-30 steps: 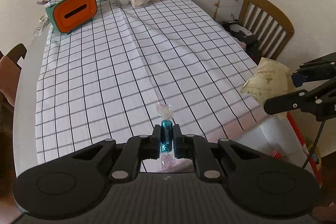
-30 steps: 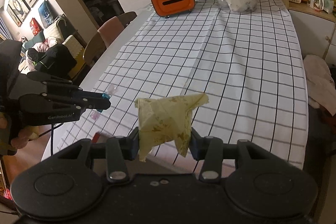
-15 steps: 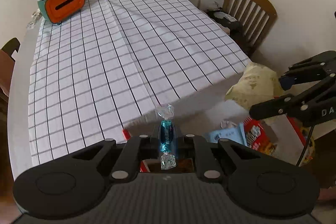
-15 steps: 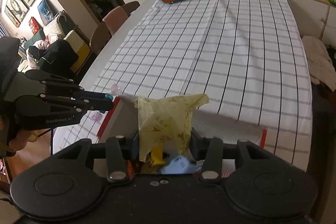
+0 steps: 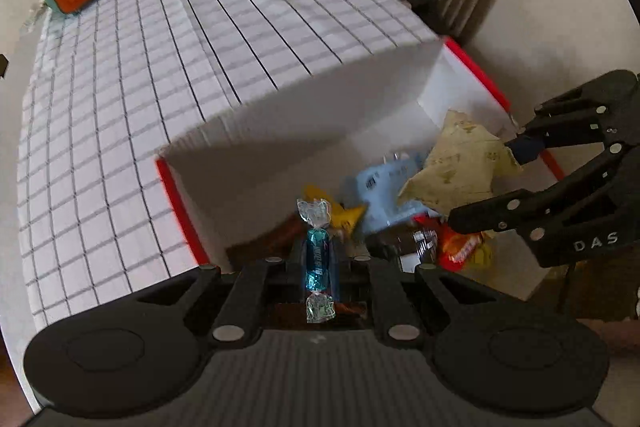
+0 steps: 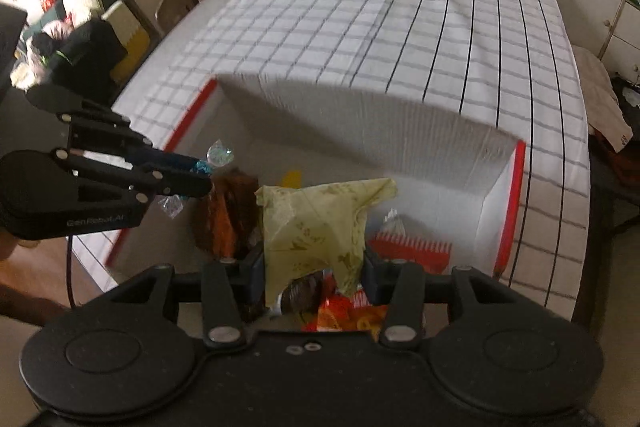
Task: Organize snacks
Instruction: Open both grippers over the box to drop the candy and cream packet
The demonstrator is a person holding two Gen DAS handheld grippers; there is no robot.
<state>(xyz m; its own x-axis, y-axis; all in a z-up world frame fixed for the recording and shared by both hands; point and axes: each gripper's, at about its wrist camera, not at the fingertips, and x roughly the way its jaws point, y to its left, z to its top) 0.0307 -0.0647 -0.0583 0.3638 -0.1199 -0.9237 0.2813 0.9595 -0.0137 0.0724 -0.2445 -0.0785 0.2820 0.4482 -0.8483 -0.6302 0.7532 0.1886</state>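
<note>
While both grippers are hovering over the red-edged white box [image 5: 304, 115], I am pinching a blue wrapped candy [image 5: 318, 259] in the left gripper [image 5: 318, 261] and clamping a yellow-green packet [image 6: 320, 231] in the right gripper [image 6: 314, 267].

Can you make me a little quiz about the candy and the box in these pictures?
1. True or false: the left gripper is shut on a blue wrapped candy.
2. What does the right gripper hold? A) an orange box B) a pale yellow packet C) nothing
3. Fill in the word: the white box with red edges already has other ____ inside, such as a light blue packet.

Key:
1. True. The pads pinch the candy's middle, its twisted ends sticking out.
2. B. The packet sits between the jaws, above the open box.
3. Snacks.
</note>
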